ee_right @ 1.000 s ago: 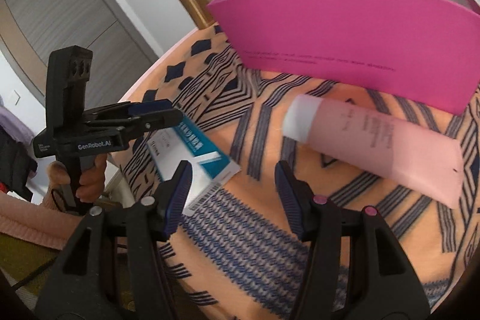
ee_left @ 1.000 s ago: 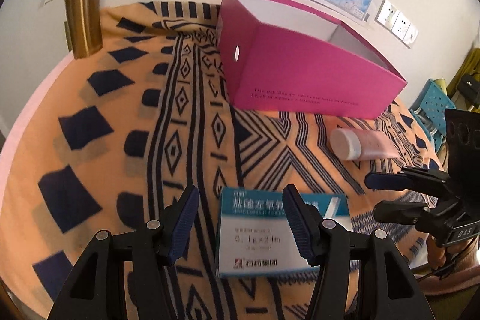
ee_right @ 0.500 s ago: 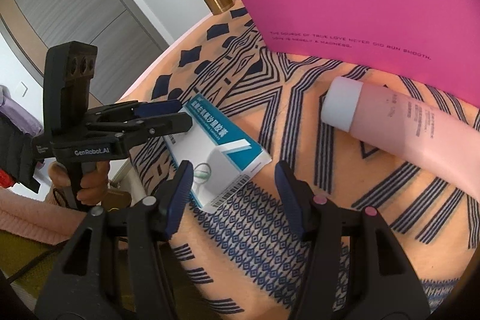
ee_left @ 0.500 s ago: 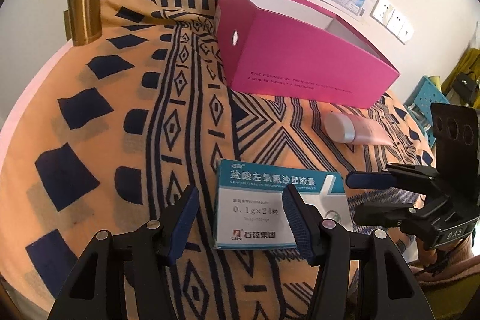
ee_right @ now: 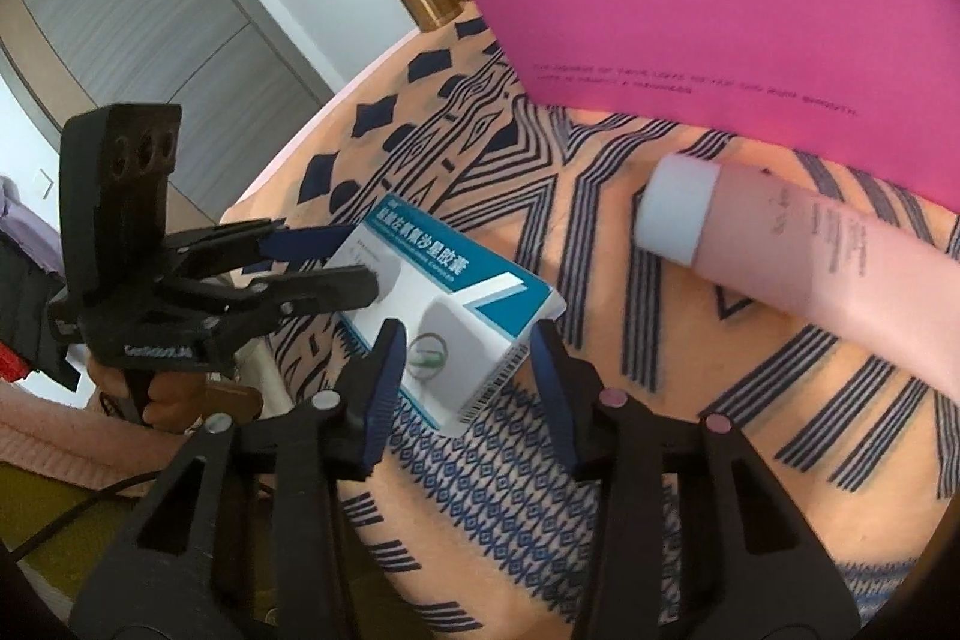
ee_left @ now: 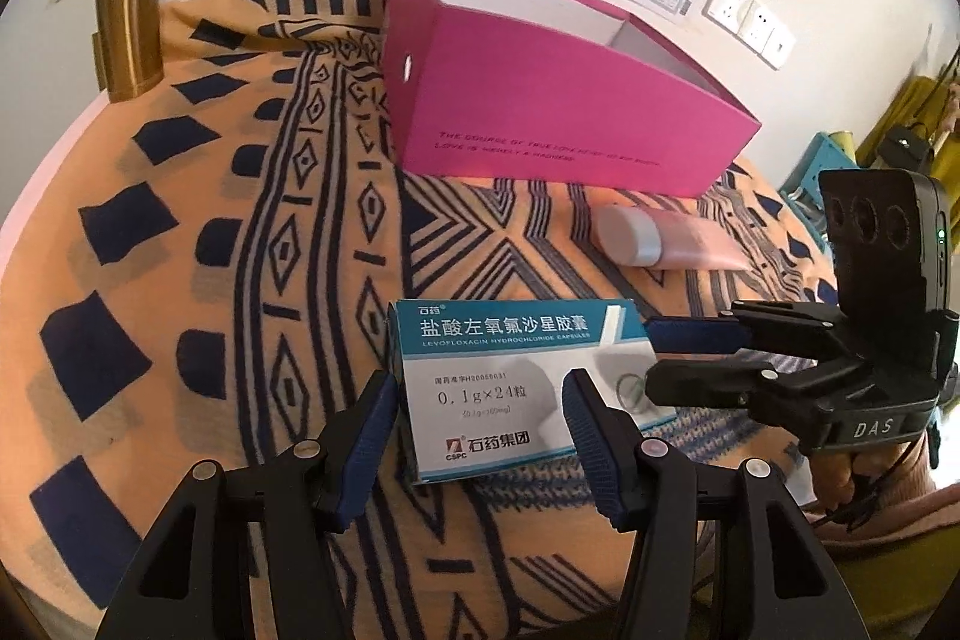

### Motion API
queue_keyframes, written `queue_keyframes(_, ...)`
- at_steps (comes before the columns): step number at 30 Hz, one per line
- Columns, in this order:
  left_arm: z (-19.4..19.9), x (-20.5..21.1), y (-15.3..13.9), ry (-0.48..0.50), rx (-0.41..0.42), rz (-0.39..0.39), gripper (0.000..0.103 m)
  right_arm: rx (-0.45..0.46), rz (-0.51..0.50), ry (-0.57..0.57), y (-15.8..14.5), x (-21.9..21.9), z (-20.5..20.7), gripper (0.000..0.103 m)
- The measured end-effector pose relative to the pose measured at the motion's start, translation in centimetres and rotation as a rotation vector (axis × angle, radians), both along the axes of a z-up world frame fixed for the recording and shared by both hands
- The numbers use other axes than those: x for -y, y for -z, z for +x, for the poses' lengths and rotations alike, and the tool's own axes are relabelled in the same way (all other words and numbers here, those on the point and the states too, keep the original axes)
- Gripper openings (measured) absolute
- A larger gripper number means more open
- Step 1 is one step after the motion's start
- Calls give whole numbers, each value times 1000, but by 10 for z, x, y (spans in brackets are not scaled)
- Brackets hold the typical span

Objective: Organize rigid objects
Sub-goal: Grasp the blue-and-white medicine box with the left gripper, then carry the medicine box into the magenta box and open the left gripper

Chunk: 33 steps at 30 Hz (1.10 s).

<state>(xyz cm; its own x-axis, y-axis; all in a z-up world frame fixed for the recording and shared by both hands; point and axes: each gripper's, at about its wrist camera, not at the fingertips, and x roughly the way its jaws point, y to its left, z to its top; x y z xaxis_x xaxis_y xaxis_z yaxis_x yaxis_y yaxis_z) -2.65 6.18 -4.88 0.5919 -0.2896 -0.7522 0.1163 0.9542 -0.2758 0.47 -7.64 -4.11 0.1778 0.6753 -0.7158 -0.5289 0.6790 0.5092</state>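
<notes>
A blue and white medicine box [ee_left: 510, 376] lies flat on the patterned cloth. My left gripper [ee_left: 480, 418] hovers open over its left end, one pad beside the short edge and the other above the top face. My right gripper [ee_right: 468, 370] comes in from the other end [ee_left: 654, 361]. Its jaws are closing with the barcode end of the box [ee_right: 474, 334] between the pads, and no firm press shows. The left gripper [ee_right: 363, 259] appears at the box's far end in the right wrist view. A pink tube with a white cap [ee_right: 810, 250] lies near the magenta box [ee_left: 570, 124].
The open magenta box [ee_right: 720, 10] stands at the back of the cloth-covered table [ee_left: 180, 280]. A gold tumbler [ee_left: 129, 16] stands at the far left by the wall. The pink tube [ee_left: 660, 241] lies in front of the magenta box. Hands hold both gripper handles at the table's near edge.
The right gripper has swung from the pink tube toward the medicine box, and its jaws have narrowed around the box's end. The left gripper stays over the box, tilted slightly.
</notes>
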Motion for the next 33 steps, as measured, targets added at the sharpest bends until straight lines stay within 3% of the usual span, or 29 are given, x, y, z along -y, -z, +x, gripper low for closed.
queue_keyframes(33,26,11,-44,76,101,-20,57,164,20,78,-55,23,28,46)
